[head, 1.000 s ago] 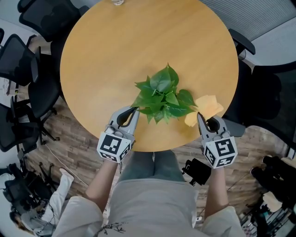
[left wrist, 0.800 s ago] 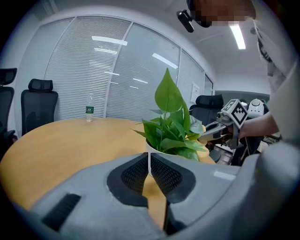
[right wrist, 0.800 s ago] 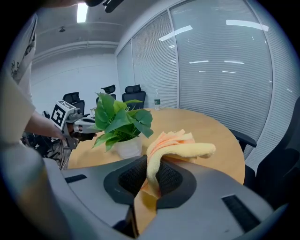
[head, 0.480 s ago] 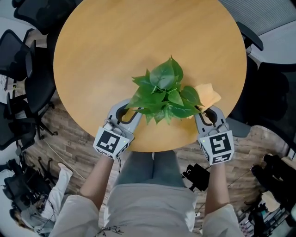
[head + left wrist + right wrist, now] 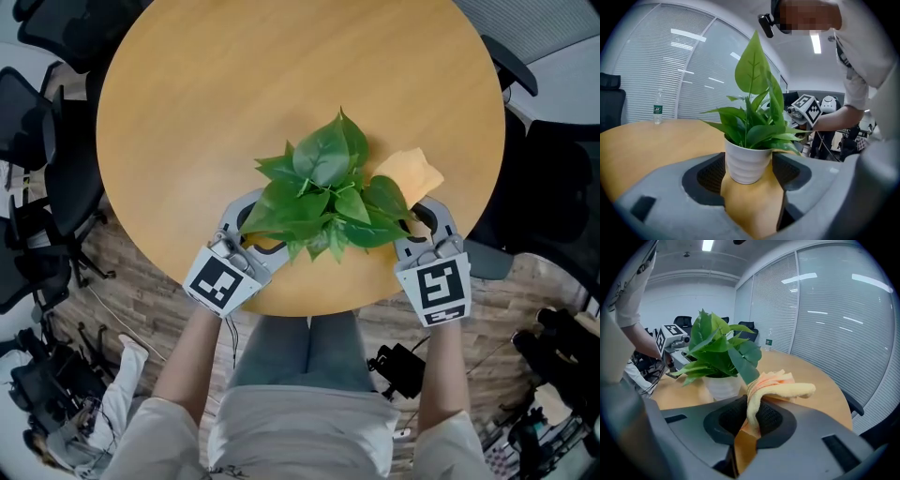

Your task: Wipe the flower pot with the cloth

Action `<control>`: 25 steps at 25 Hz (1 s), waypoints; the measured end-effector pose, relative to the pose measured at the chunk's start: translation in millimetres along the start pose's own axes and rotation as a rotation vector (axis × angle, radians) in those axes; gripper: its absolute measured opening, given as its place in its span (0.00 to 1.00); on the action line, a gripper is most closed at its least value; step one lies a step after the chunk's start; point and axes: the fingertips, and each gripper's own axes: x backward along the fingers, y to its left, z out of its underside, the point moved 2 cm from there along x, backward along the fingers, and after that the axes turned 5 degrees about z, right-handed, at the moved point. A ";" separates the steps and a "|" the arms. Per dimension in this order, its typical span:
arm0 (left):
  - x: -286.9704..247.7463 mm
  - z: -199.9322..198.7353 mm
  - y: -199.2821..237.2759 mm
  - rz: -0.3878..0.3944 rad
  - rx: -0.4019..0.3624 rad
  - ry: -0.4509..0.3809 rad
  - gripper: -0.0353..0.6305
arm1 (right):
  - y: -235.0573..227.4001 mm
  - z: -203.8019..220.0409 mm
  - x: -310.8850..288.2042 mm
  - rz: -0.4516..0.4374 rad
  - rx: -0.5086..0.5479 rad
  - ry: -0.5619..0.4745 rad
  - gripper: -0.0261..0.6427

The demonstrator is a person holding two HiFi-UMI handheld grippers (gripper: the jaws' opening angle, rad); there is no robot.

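While the right claw (image 5: 749,420) is pinching the soft yellow cloth (image 5: 780,386), the left claw (image 5: 748,161), just opening, is straddling the white ribbed flower pot (image 5: 723,386) on the wooden tabletop (image 5: 281,84), likely needing to close before wiping.

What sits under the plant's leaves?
From overhead the leaves cover it; the left gripper view shows a white ribbed pot standing on the table. The soil inside is hidden.

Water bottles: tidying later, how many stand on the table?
1: a clear green-labelled plastic bottle at the round wooden table's far edge; the green potted plant's leaves might hide others.
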 end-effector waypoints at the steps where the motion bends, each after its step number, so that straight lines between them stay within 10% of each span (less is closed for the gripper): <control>1: -1.9 0.1 0.6 0.009 -0.007 0.005 0.52 | 0.7 -1.2 -3.5 -0.004 0.016 -0.001 0.11; 25: -11.2 -1.8 0.4 0.080 -0.042 0.015 0.55 | 32.9 -8.4 -20.4 -0.133 0.210 -0.002 0.11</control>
